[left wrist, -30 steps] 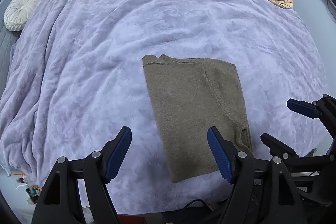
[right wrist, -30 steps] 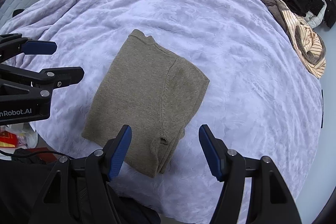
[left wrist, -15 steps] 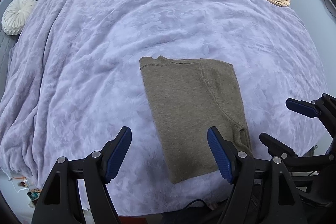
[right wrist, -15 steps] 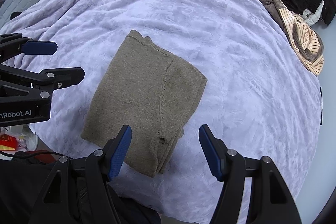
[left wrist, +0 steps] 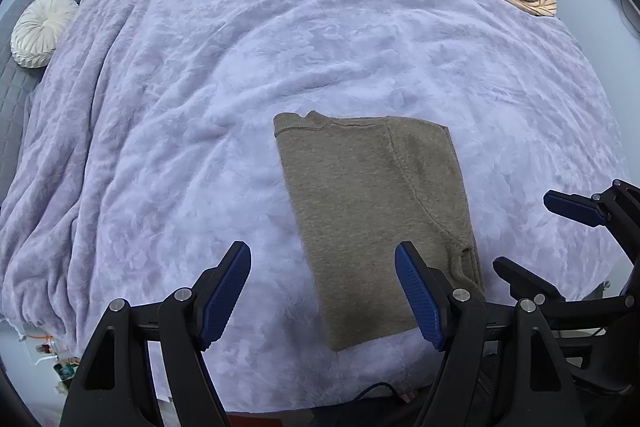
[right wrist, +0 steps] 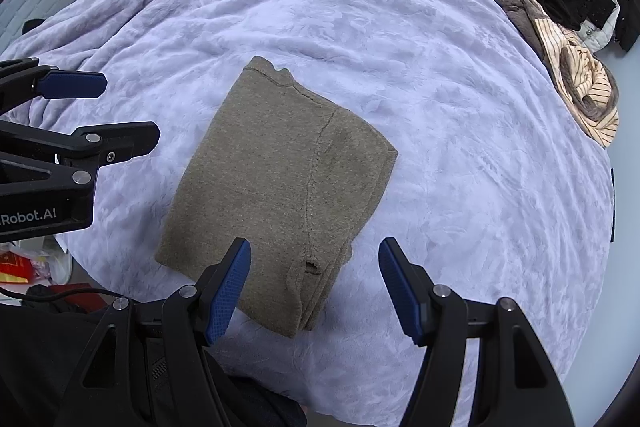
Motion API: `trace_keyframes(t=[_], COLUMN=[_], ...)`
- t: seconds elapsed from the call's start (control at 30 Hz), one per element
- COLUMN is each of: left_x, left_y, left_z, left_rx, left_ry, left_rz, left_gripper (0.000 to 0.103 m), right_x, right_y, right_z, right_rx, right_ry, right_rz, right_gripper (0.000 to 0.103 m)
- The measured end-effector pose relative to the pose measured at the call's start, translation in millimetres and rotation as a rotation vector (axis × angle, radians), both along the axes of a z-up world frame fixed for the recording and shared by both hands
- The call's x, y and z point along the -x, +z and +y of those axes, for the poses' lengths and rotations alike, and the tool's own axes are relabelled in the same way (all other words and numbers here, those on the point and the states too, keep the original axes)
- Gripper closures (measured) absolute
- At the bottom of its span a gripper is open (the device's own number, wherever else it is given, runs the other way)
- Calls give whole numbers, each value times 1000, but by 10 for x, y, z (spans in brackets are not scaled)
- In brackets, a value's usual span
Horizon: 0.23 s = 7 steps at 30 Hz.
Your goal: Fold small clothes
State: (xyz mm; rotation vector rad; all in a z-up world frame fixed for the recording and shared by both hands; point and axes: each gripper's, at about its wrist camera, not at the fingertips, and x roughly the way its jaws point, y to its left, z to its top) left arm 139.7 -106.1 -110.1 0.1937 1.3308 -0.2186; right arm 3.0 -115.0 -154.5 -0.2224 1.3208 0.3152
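Nothing moved: folded olive knit garment (left wrist: 376,211) on plush blanket (left wrist: 192,99), fingers apart, empty.

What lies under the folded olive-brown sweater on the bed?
The folded sweater lies flat on the lavender plush blanket, which shows all around it. Its lower layers, and anything beneath them, are covered.

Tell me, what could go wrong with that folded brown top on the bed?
The brown knit top lies near the bed's front edge, so a nudge might slide it off the fuzzy lilac blanket. Both open grippers, left and right, hover above it; pinching only the loose layered corner could undo the fold.
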Motion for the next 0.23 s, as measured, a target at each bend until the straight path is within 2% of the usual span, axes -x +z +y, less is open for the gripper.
trace_keyframes(t=[0.23], left_x=[0], left_y=[-3], left_z=[6], left_rx=[-1], left_ry=[0], left_rz=[-1], left_gripper=[28], right_x=[8], right_y=[-1], right_z=[20], right_rx=[0], right_ry=[-1], right_rz=[1], right_gripper=[33])
